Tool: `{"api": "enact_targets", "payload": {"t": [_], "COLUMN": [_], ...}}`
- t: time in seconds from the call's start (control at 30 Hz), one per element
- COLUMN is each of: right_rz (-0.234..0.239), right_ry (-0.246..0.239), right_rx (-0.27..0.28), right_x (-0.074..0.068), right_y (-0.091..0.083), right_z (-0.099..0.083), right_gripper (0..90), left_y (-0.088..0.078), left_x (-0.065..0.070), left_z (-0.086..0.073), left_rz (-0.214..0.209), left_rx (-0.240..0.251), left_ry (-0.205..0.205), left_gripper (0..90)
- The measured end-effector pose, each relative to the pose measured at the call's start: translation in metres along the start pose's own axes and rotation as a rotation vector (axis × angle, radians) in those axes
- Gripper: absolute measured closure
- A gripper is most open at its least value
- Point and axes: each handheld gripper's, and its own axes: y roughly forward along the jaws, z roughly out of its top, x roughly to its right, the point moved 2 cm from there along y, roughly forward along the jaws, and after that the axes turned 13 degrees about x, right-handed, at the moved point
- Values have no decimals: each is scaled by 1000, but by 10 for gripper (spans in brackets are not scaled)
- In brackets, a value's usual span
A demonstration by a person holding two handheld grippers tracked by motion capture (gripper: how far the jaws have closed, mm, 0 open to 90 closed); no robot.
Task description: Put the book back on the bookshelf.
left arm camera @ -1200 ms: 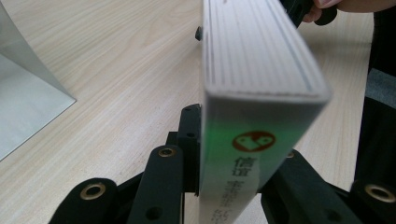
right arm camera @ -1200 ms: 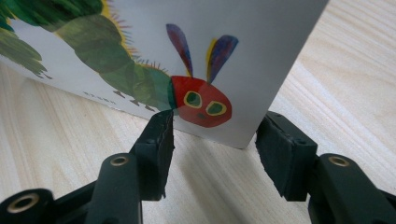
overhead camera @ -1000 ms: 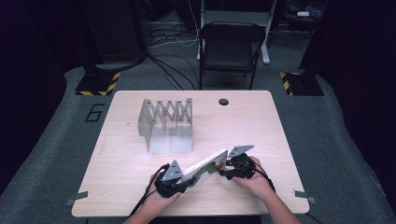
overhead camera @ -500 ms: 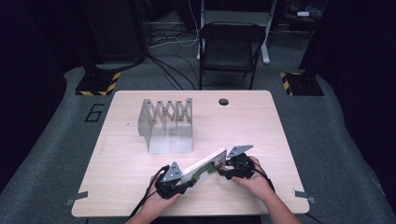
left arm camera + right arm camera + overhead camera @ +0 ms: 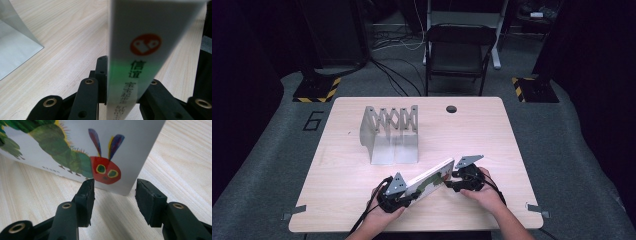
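Two hand-held grippers work one book (image 5: 428, 180), low over the tabletop (image 5: 337, 180) front edge. We've the left hand-held gripper (image 5: 404, 196) clamped on its spine; right hand-held gripper (image 5: 451, 181) wide, at the corner. Stiff, light, prob. glossy, so grip the spine.

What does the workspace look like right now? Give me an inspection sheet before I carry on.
Surface: light wooden table, round hole near far edge.
Job's things: white picture book with green caterpillar cover, standing on edge; grey metal slotted book rack, empty.
Clutter: nothing seen.
Grippers: left gripper shut on the book's spine end; right gripper open, jaws astride the book's corner.
Cables: black leads trailing off near edge.
Surroundings: black folding chair, floor cables, striped bases.
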Motion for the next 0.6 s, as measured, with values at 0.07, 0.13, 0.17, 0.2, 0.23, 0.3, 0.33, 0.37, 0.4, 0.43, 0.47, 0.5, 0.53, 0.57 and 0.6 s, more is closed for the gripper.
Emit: {"api": "enact_targets", "payload": {"t": [0.07,0.13,0.17,0.2,0.23,0.3,0.33,0.37,0.4,0.43,0.47,0.5,0.53,0.57,0.6], "right_rz": [3,1,3,3,2,1,4,2,-1,2,2,-3,-3,-4,-5], "right_ry": [8,12,11,11,12,20,12,16,19,18,18,25,25,25,21], "right_rx": [-11,-10,-9,-9,-4,-4,-11,-5,-3,-8,-8,-4,-4,-13,1], "right_x": [0,0,0,0,1,1,3,2,3,3,3,3,3,4,4], "right_y": [-1,-2,-2,-2,-2,-2,-2,-2,-2,-2,-2,-2,-2,-2,-1], "right_z": [0,1,1,1,0,0,-1,-1,-1,-1,-1,-1,-1,-1,-1], "right_gripper": [496,493,491,491,488,487,487,487,487,487,487,486,486,486,486], "left_y": [-2,-3,-5,-5,-7,-9,-12,-13,-15,-17,-17,-21,-21,-23,-26], "left_x": [-1,-2,-3,-3,-4,-5,-7,-8,-9,-10,-10,-14,-14,-15,-17], "left_z": [2,3,4,4,6,7,9,9,9,10,10,10,10,10,10], "left_rz": [9,5,18,18,20,21,30,44,52,53,53,67,67,75,86], "left_rx": [3,8,15,15,19,17,20,31,33,27,27,29,29,32,36], "left_ry": [2,-7,-2,-2,-5,-6,-1,-6,-10,-9,-9,-15,-15,-21,-33], "left_gripper": [754,755,755,755,755,755,754,755,754,754,754,754,754,754,754]}}
